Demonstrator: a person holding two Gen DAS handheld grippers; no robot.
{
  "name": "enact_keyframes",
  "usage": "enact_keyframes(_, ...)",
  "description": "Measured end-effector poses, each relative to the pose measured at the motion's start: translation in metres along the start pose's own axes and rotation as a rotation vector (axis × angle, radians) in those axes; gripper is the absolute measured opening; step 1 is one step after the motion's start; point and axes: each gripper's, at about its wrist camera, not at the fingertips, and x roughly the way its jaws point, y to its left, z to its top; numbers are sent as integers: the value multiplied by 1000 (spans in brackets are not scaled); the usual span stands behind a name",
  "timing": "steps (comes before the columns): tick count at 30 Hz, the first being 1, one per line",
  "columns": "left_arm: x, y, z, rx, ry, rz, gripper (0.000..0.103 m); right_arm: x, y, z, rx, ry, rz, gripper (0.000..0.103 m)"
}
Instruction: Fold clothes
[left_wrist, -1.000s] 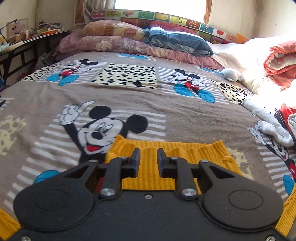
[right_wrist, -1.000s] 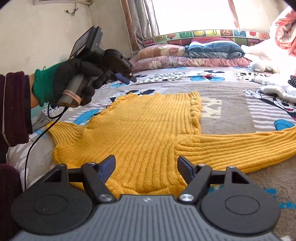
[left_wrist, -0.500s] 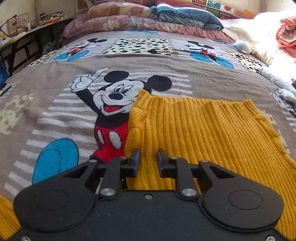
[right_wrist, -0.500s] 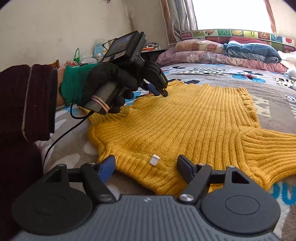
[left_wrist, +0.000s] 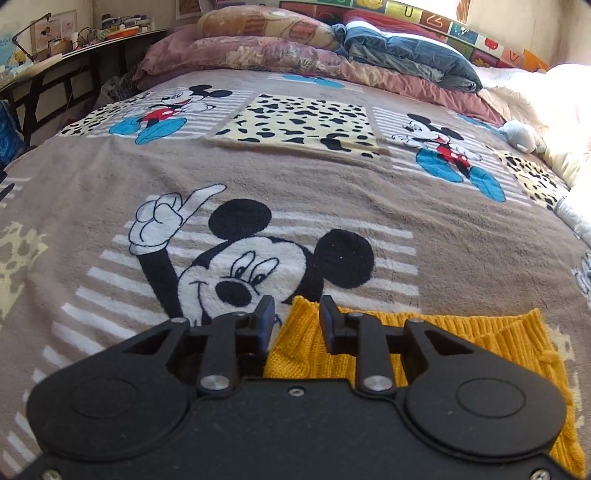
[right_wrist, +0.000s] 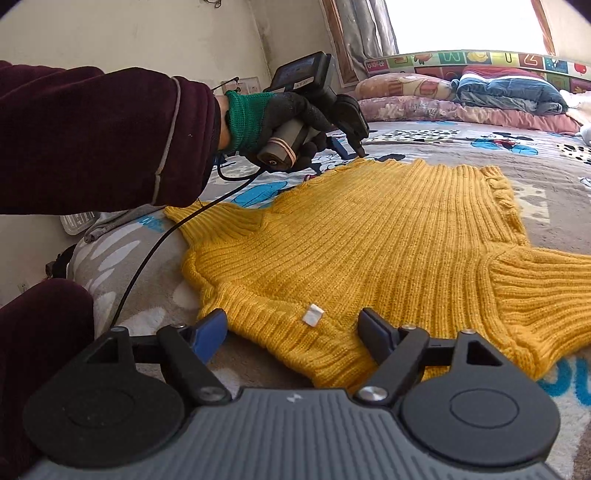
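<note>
Yellow ribbed knit sweater, laid flat on a grey cartoon-mouse blanket covering the bed; one sleeve ran out toward the right edge of the right wrist view, and a small white tag sat on the knit near the closest hem. Right gripper: jaws stood wide apart, nothing between them, straddling the closest edge of the sweater, the blue-padded fingers low over the cloth. Left gripper: jaws stood narrow with a small gap, positioned at the far corner of the sweater; a peak of yellow knit showed in the gap, but whether the pads touched it could not be told. The same left gripper appeared in the right wrist view, held in a black and green gloved hand with a maroon sleeve, its tips down at the sweater's far edge, a black cable trailing from it. Pillows and a folded blue quilt were stacked at the head of the bed.
</note>
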Motion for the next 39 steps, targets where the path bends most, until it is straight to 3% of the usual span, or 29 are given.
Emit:
enact_keyframes(6, -74, -16, -30, 97, -67, -59, 26, -17, -13, 10, 95, -71, 6, 76)
enact_keyframes(11, -121, -46, -84, 180, -70, -133, 26, -51, -49, 19, 299, -185, -27, 76)
enact_keyframes(18, -177, -113, -176, 265, -84, -256, 26, -116, -128, -2, 708, -396, -244, 79)
enact_keyframes(21, -194, -148, -211, 305, -121, -305, 26, -133, -160, -24, 907, -449, -277, 80)
enact_keyframes(23, -200, -177, -236, 393, -162, -291, 26, -135, -175, -40, 1021, -474, -283, 80)
enact_keyframes(24, -192, -187, -248, 443, -116, -283, 27, -136, -181, -47, 1063, -483, -288, 80)
enact_keyframes(25, -183, -197, -261, 492, -65, -275, 26, -135, -184, -51, 1086, -486, -296, 80)
enact_keyframes(28, -192, -205, -275, 537, -155, -217, 26, -135, -192, -56, 1121, -498, -303, 80)
enact_keyframes(31, -205, -202, -274, 508, -233, -272, 32, -136, -200, -56, 1139, -512, -275, 80)
enact_keyframes(32, -200, -203, -275, 508, -211, -271, 37, -136, -202, -56, 1142, -515, -265, 80)
enact_keyframes(34, -184, -205, -281, 503, -119, -295, 37, -135, -207, -54, 1142, -515, -250, 80)
enact_keyframes(36, -190, -206, -277, 505, -120, -298, 38, -136, -213, -52, 1139, -511, -239, 80)
enact_keyframes(39, -206, -215, -271, 553, -185, -268, 39, -138, -222, -51, 1153, -503, -216, 80)
